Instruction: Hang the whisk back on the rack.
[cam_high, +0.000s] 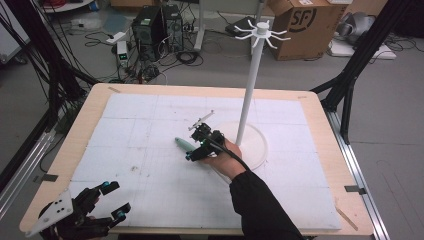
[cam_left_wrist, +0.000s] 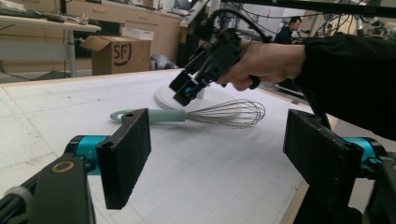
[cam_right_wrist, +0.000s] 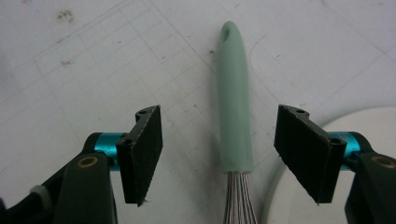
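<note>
A whisk with a mint-green handle (cam_high: 182, 145) lies flat on the white mat, its wire head toward the round white base (cam_high: 259, 145) of a hook stand. My right gripper (cam_high: 191, 146) hovers low over the handle. In the right gripper view the handle (cam_right_wrist: 235, 102) runs up between the two black pads with a gap on each side, so this gripper (cam_right_wrist: 224, 154) is open. My left gripper (cam_high: 117, 199) rests open and empty at the mat's front left corner. From the left gripper (cam_left_wrist: 217, 154) I see the whisk (cam_left_wrist: 224, 113) and the right gripper (cam_left_wrist: 187, 88) above it.
A tall white pole (cam_high: 250, 85) topped with a ring of hooks rises from the base, just right of my right hand. The wooden table edge (cam_high: 320, 100) frames the mat. A cardboard box (cam_high: 305, 25), computer towers (cam_high: 150, 27) and cables sit on the floor beyond.
</note>
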